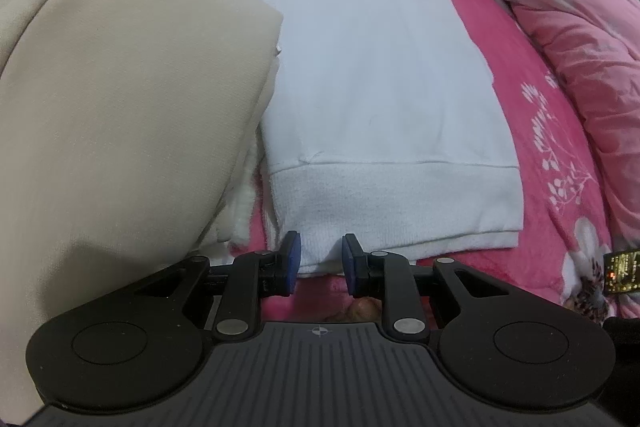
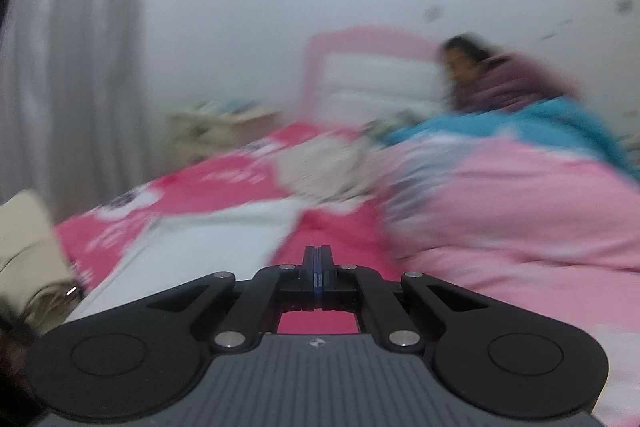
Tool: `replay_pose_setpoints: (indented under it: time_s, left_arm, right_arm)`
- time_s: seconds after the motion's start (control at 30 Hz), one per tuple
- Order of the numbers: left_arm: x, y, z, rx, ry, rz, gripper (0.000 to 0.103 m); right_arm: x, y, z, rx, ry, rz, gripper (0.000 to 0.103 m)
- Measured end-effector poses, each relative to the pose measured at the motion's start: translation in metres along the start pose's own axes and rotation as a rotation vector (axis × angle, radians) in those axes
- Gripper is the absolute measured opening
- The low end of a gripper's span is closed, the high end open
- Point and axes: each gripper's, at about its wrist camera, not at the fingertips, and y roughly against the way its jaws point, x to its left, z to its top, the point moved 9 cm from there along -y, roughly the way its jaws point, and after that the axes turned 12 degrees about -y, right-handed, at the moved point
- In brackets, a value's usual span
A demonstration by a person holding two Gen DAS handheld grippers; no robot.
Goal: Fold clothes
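A white sweatshirt (image 1: 372, 99) lies folded lengthwise on the pink floral bedspread (image 1: 532, 131), with its ribbed hem nearest me. My left gripper (image 1: 321, 263) sits at that hem, pointing steeply down. Its blue pads (image 1: 293, 259) stand a little apart with the hem's edge pinched between them. My right gripper (image 2: 318, 269) is raised over the bed with its jaws fully together and nothing in them. That view is blurred, and the white sweatshirt (image 2: 208, 239) lies below and to the gripper's left.
A large beige folded cloth (image 1: 120, 107) lies against the sweatshirt's left side. A pink quilt (image 1: 580, 47) is heaped along the right. A person (image 2: 480, 75) sits by the pink headboard (image 2: 360, 67). A nightstand (image 2: 216, 123) and grey curtain (image 2: 80, 47) are at the left.
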Motion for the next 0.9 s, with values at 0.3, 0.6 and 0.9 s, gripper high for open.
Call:
replay_pose_setpoints:
  time_s: [0.3,0.6,0.9]
  left_arm:
    - [-0.015,0.016,0.016,-0.064,-0.037,-0.007,0.026]
    - [-0.063,0.018,0.070,-0.146,-0.166,-0.094,0.028]
    - [-0.107,0.025,0.081,-0.193,-0.324,-0.120,0.029]
  right_arm:
    - [-0.103,0.182,0.052,-0.251,-0.125,-0.469,0.000]
    - [-0.182,0.413,-0.020,-0.436,-0.464,-1.093,0.000]
    - [-0.186,0.547,-0.162,-0.473,-0.864,-1.629,0.021]
